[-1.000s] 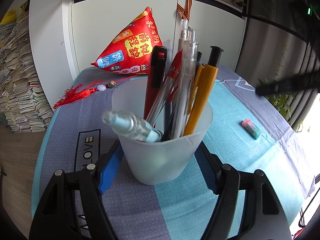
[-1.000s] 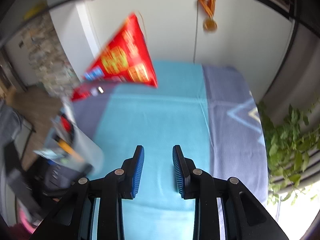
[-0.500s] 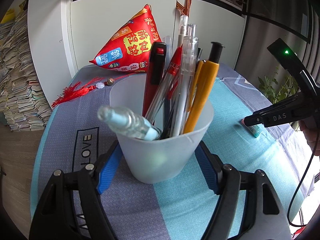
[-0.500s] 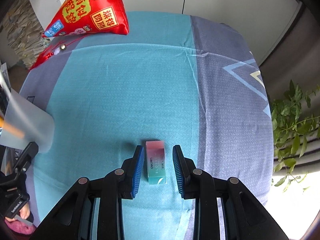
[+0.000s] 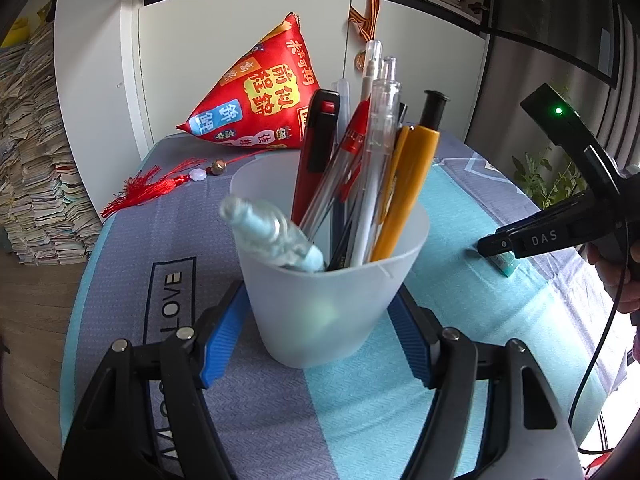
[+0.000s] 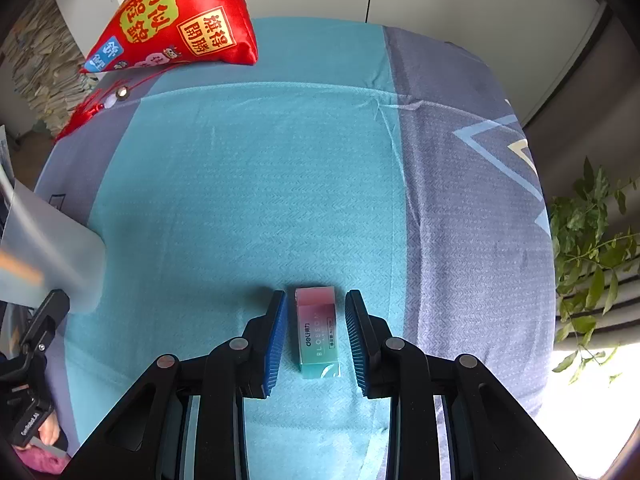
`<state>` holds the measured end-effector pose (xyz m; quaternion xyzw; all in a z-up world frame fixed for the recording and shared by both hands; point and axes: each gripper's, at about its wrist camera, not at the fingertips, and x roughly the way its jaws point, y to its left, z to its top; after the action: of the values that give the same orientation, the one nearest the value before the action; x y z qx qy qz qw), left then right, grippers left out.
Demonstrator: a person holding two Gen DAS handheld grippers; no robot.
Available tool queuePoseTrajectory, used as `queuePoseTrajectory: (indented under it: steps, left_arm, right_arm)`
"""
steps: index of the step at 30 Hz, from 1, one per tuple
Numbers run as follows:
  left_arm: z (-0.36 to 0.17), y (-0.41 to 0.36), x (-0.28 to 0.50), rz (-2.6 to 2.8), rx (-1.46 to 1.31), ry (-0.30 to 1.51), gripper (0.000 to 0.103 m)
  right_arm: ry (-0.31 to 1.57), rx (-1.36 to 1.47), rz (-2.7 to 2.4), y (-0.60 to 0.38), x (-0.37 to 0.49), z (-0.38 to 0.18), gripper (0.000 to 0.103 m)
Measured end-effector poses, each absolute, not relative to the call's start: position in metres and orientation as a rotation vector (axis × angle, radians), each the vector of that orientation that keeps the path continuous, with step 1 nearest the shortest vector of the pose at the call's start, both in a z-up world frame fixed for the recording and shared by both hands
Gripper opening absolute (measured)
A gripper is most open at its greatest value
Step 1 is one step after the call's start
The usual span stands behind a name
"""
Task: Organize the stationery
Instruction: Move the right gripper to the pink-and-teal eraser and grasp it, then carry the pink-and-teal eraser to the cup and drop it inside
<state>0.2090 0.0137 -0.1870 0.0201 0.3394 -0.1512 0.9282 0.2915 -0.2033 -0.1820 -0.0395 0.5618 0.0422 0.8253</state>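
eraser [image 6: 318, 332] lies flat on the teal cloth of the surface [image 6: 248, 208], between the pads of the right tongs [image 6: 316, 336]; these stand parted, a narrow gap showing on either side, nothing gripped yet. left tongs [image 5: 316, 340] have just been closing on the frosted cup [image 5: 328, 284], their blue pads now against its walls, holding it upright with pens [image 5: 404, 188] and a small bottle [image 5: 276, 236] inside. for a clean pick, judged here: keep the pads parallel to the eraser's long sides, close on its middle, lift straight, then carry it to the cup's open side, clear of the pen tips.
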Motion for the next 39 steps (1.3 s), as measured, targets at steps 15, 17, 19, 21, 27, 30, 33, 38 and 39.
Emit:
queuePoseTrajectory:
  steps: [15, 17, 19, 21, 27, 30, 33, 38, 39]
  left_arm:
    - [-0.187, 0.014, 0.209, -0.310, 0.042, 0.696, 0.070]
    - [-0.187, 0.014, 0.209, -0.310, 0.042, 0.696, 0.070]
    - [-0.187, 0.014, 0.209, -0.310, 0.042, 0.696, 0.070]
    - [-0.187, 0.014, 0.209, -0.310, 0.042, 0.696, 0.070]
    - [-0.187, 0.014, 0.209, -0.310, 0.042, 0.696, 0.070]
    - [-0.187, 0.014, 0.209, -0.310, 0.042, 0.696, 0.070]
    - [-0.187, 0.014, 0.209, -0.311, 0.042, 0.696, 0.070]
    - [-0.187, 0.014, 0.209, -0.311, 0.042, 0.696, 0.070]
    - [-0.187, 0.014, 0.209, -0.311, 0.042, 0.696, 0.070]
  right_arm:
    - [1.175, -0.118, 0.093, -0.192, 0.286, -0.182, 0.021]
    - [1.164, -0.112, 0.097, -0.192, 0.284, -0.179, 0.021]
    - [1.145, -0.105, 0.097, -0.191, 0.279, -0.172, 0.021]
    - [1.125, -0.098, 0.099, -0.191, 0.274, -0.164, 0.021]
    - [1.044, -0.101, 0.133, -0.178, 0.256, -0.137, 0.021]
    - [0.999, -0.114, 0.170, -0.167, 0.244, -0.123, 0.021]
    - [0.947, -0.115, 0.208, -0.154, 0.234, -0.106, 0.021]
    - [0.880, -0.084, 0.287, -0.132, 0.224, -0.081, 0.021]
    - [0.870, -0.080, 0.296, -0.129, 0.223, -0.077, 0.021]
